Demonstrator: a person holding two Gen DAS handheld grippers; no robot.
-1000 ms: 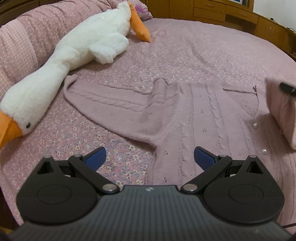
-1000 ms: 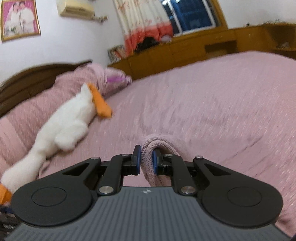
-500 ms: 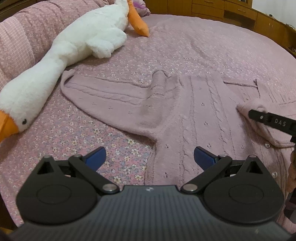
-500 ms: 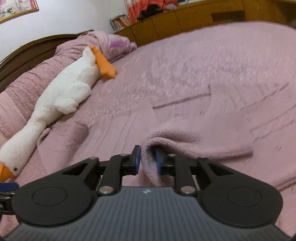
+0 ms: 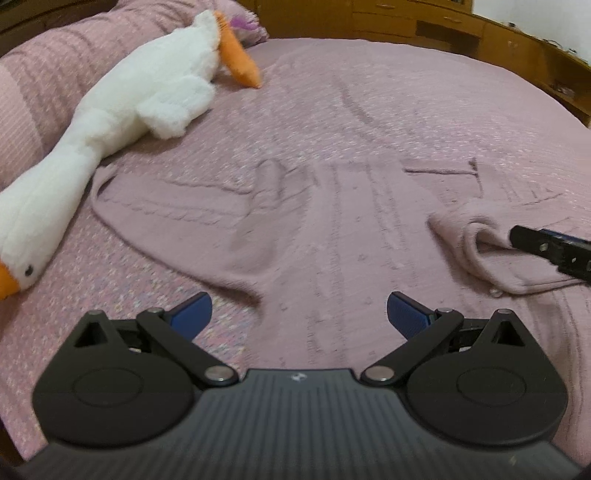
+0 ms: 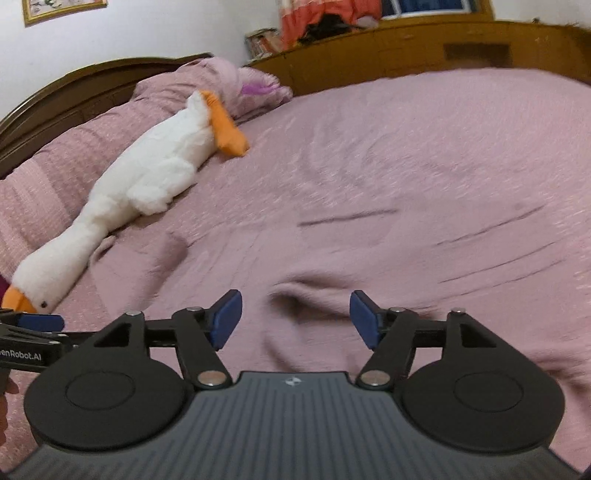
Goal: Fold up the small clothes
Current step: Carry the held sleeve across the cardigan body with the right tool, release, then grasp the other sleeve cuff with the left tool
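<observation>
With both grippers' jaws spread and empty, the sleeve (image 5: 476, 243) folded at 3 o'clock on the cardigan (image 5: 332, 229) may spring back.

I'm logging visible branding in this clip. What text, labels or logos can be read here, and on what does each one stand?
"enRobot.AI": white letters on the left gripper, cut off by the right wrist view's left edge.
Small emblem, no letters: right gripper body.
Framed picture: no legible text.

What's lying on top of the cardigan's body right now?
A folded-over sleeve rests on the cardigan, beside the open right gripper. What the fold covers, beyond a button at its edge, is hidden.
</observation>
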